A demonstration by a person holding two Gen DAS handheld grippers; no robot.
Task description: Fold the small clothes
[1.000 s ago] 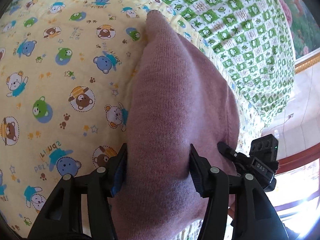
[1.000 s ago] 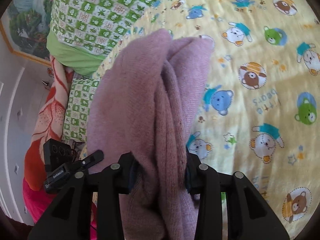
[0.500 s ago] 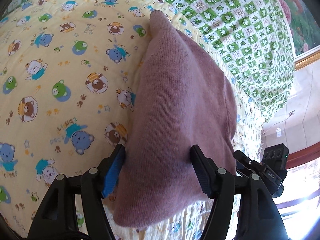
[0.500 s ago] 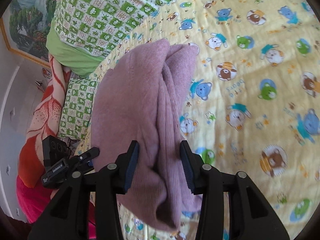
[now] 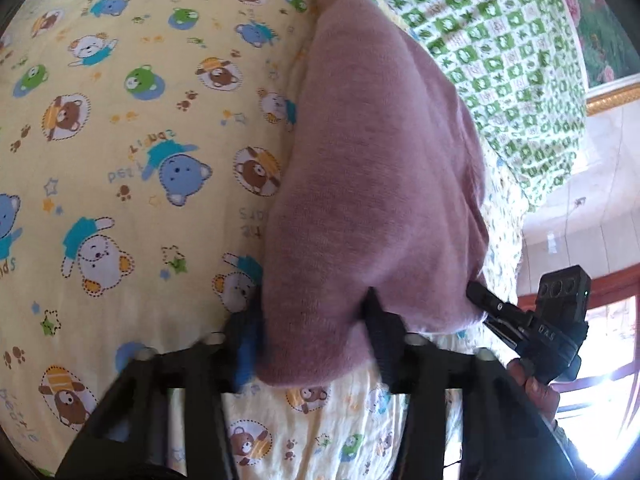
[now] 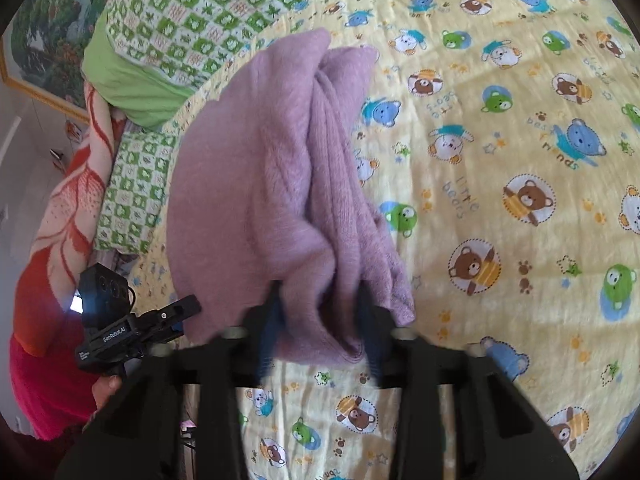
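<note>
A folded mauve knit garment [image 5: 380, 160] [image 6: 260, 160] lies on the yellow bear-print sheet [image 5: 120, 160] [image 6: 500, 160], its far end toward the pillows. My left gripper [image 5: 314, 320] straddles the garment's near end. Its jaws are closing and blurred, with cloth between them but not clamped. My right gripper [image 6: 320, 320] stands over the same near end from the other side, above a bunched fold. Its jaws are closing too, still apart in the picture, and the garment rests on the bed undisturbed.
A green-checked pillow [image 5: 500, 40] [image 6: 200, 12] lies just beyond the garment. A red and orange blanket [image 6: 60, 200] sits at the bed's edge, under a framed picture [image 6: 40, 40]. Each view shows the other hand's black tool body [image 5: 560, 320] [image 6: 108, 332] beside the garment.
Both grippers have drawn back along the garment, which now lies flat and still on the sheet. Only its near end remains between the fingers, and the left jaws have narrowed.
</note>
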